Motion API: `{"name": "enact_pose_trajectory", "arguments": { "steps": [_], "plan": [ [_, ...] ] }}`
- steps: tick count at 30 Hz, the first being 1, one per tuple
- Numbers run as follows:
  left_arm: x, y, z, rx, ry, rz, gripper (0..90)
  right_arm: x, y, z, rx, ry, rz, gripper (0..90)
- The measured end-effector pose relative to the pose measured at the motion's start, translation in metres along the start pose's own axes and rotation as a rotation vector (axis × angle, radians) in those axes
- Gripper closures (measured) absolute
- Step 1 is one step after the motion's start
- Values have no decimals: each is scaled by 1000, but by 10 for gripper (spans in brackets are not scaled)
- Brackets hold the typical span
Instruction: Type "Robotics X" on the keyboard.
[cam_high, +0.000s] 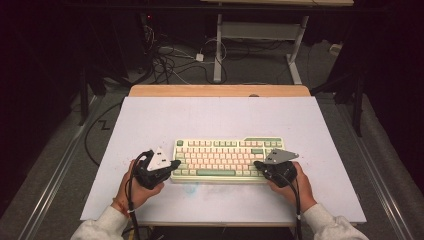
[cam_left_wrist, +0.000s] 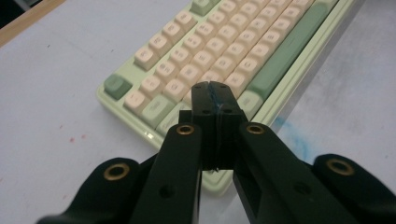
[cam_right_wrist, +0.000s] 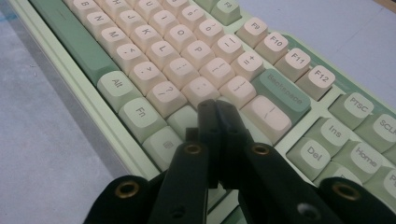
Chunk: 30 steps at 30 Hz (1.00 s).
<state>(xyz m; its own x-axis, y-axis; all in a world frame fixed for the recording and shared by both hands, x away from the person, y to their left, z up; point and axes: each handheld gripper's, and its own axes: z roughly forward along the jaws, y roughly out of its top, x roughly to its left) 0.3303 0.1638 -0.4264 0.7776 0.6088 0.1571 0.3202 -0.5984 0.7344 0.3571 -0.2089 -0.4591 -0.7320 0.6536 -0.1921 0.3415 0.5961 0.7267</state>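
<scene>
Two grippers are hovering at the two ends of a pale green keyboard (cam_high: 227, 160), which is lying near the middle of the white table (cam_high: 150, 120), a little toward the person's side. The left gripper (cam_high: 176, 164) is pointing at the keyboard's left end, and in the left gripper view its jaws are pressed flat together with nothing between them, the tips (cam_left_wrist: 215, 100) sitting just above the bottom-left keys beside the long green space bar (cam_left_wrist: 285, 51). The right gripper (cam_high: 258, 164) is resting at the keyboard's right end; in the right gripper view its jaws are closed as well and holding nothing, with the tips (cam_right_wrist: 218, 109) close over the keys near the Backspace key (cam_right_wrist: 282, 93). I am thinking the jaws are kept closed on purpose, because a closed pair makes one narrow tip, good for pressing a single key like a finger. Both hands, the left hand (cam_high: 132, 192) and the right hand (cam_high: 295, 187), are staying on the near side of the keyboard, as a typist would place them. Whether any tip is really touching a key, I cannot tell.
</scene>
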Motion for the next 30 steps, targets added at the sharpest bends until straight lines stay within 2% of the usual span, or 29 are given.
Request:
{"name": "enact_pose_trajectory", "arguments": {
  "steps": [2, 5, 11, 20, 24, 30],
  "plan": [
    [0, 10, 6, 13, -19, 11, 877, 0, 0, 0, 0, -1, -1, 900],
    [0, 18, 13, 23, -17, 21, 876, 0, 0, 0, -1, 0, -1, 900],
    [-1, 43, 39, 50, -50, 37, 876, 1, 0, 0, -2, -7, -8, 900],
    [-1, 55, 65, 98, -51, 43, 875, 2, 0, 0, -2, -7, -14, 900],
    [1, 56, 75, 122, -63, 38, 875, 2, 0, 0, -2, -7, -17, 900],
    [2, 57, 85, 141, -60, 29, 864, 1, 0, 0, 0, -6, -14, 900]
  ]
}}
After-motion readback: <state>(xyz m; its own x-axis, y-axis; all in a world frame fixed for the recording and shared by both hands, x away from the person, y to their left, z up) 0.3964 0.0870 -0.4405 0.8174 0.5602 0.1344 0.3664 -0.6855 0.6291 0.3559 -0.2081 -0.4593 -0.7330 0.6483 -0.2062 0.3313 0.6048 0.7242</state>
